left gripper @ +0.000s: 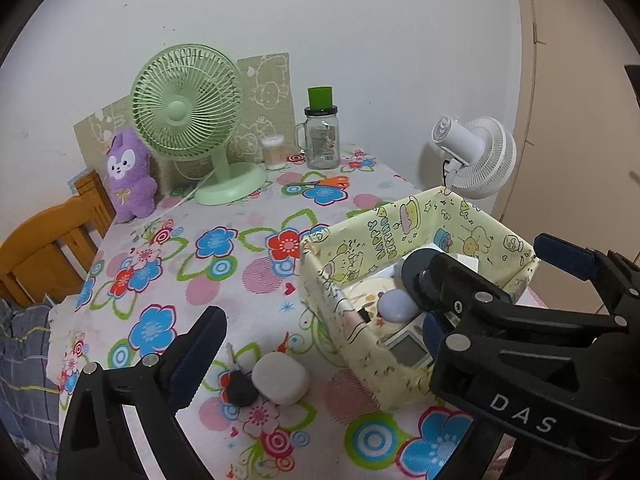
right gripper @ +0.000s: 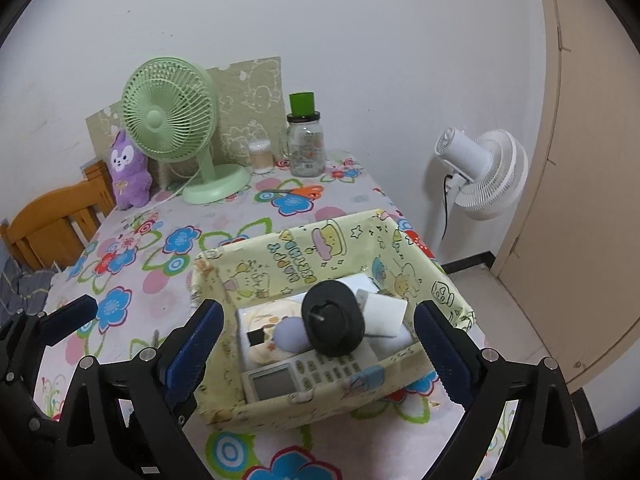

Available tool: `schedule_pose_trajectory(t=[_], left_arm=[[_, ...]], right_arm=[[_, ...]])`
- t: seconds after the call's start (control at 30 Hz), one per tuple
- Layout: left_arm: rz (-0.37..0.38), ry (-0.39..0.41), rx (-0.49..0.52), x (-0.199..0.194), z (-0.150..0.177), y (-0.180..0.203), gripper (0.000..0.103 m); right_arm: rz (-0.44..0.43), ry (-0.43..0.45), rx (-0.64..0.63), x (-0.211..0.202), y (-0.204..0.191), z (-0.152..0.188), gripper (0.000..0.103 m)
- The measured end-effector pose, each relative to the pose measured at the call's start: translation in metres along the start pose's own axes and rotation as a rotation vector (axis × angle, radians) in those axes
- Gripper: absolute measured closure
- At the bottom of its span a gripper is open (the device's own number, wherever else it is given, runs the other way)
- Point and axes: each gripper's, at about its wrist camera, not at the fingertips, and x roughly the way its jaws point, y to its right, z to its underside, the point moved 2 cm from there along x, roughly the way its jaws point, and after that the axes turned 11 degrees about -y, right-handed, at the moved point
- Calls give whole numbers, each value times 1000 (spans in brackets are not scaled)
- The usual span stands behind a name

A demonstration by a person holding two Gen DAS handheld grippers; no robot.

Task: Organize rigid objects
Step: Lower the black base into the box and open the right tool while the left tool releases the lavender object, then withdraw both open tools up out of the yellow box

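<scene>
The right tongs (right gripper: 318,344) stand spread and empty above the near wall of the yellow basket (right gripper: 448,300), where a black disc (right gripper: 334,320), a remote (right gripper: 304,376) and other bits already lie. The left tongs (left gripper: 376,312) are spread too, holding nothing. A drop seems just finished. Still outside on the flowered cloth (left gripper: 224,264), near the left tongs' left finger, lie a white case (left gripper: 282,378) and a dark lump (left gripper: 240,390), perhaps a keyring. Next: lower, pinch the case, carry it in.
</scene>
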Motion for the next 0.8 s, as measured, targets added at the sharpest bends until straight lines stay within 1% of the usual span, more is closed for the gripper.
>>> schedule_pose_trajectory(t=[0.23,0.43,0.8], left_arm=[[-2,23,1,-14,12,-11,3],[9,28,-5,-23,23,-22,1],[-3,40,-4,-33,40,-40,0]], right_arm=[[13,33,-34,-18,-18,9,5],[12,36,-44,-26,-30,17,4],[-5,46,-53,-35,-54,33,4]])
